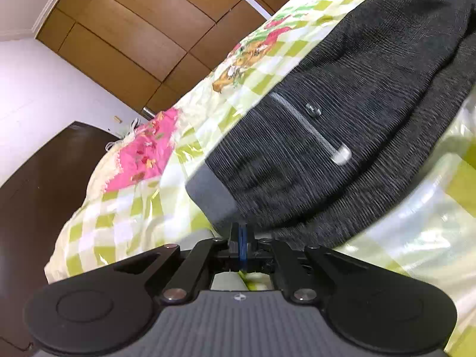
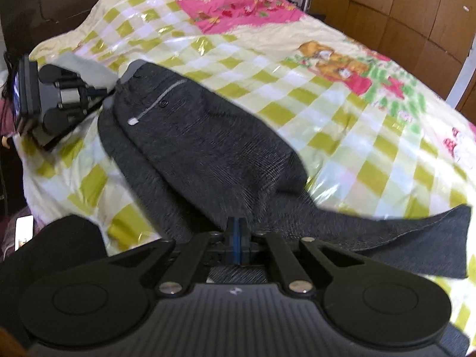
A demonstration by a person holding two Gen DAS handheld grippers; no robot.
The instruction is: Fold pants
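Dark grey pants (image 1: 342,104) lie across the checked quilt, waistband (image 1: 208,190) nearest the left wrist camera, with a zipped pocket (image 1: 303,119) showing. My left gripper (image 1: 242,232) is shut on the waistband's near corner. In the right wrist view the same pants (image 2: 202,148) stretch from the waistband at upper left, where the left gripper (image 2: 111,90) pinches it, down to my right gripper (image 2: 237,229). The right gripper is shut on the fabric near where the legs begin. One leg end (image 2: 440,238) trails off to the right, slightly raised.
The green-and-white checked quilt (image 2: 327,113) covers the bed, with a pink patch (image 2: 238,12) near the top. A dark headboard (image 1: 35,178) and a brown wardrobe (image 1: 134,29) border the bed. A small white object (image 2: 23,232) lies off the bed's left edge.
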